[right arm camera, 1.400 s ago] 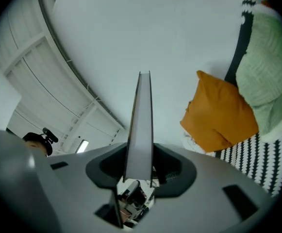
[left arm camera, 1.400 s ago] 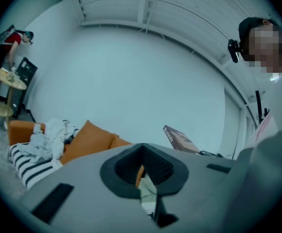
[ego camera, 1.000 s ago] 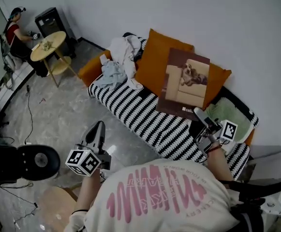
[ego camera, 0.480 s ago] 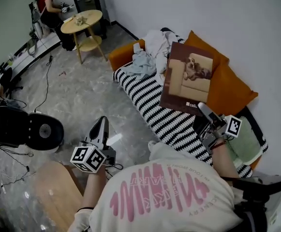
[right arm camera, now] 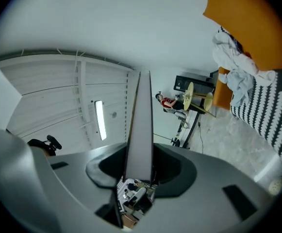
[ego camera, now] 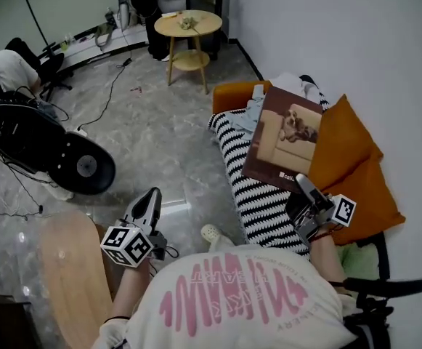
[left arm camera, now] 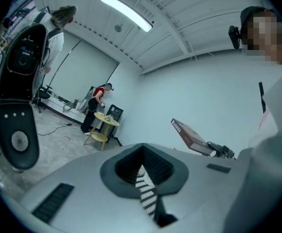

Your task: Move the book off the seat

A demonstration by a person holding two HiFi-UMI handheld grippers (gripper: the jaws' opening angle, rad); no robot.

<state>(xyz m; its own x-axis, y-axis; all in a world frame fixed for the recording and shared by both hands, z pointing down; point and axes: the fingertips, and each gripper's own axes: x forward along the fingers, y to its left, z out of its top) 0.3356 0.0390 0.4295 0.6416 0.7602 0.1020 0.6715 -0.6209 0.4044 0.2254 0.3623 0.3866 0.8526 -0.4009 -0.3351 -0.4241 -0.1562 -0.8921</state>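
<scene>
The right tongs [ego camera: 301, 184] were clamped on the near edge of the book [ego camera: 283, 140]. In the right gripper view the book showed edge-on as a pale slab rising straight out between the jaws [right arm camera: 140, 120]. From that grip its long axis ran away from the tongs, slanting up over the striped seat [ego camera: 250, 202] toward the seat's far end. The cover faced up and the book was lifted clear of the fabric, not lying on it. The left tongs [ego camera: 151, 195] were drawn together at the tips with nothing between them. They hung over the floor on the open side of the seat, well apart from the book.

By my judgement the move turned on this: the book was above the seat, the wall closed off one side, and bare floor lay on the left tongs' side. The carry would have to go that way.

Counted: one book, two tongs, one seat, and two orange cushions [ego camera: 349, 151] against the seat's wall side.
</scene>
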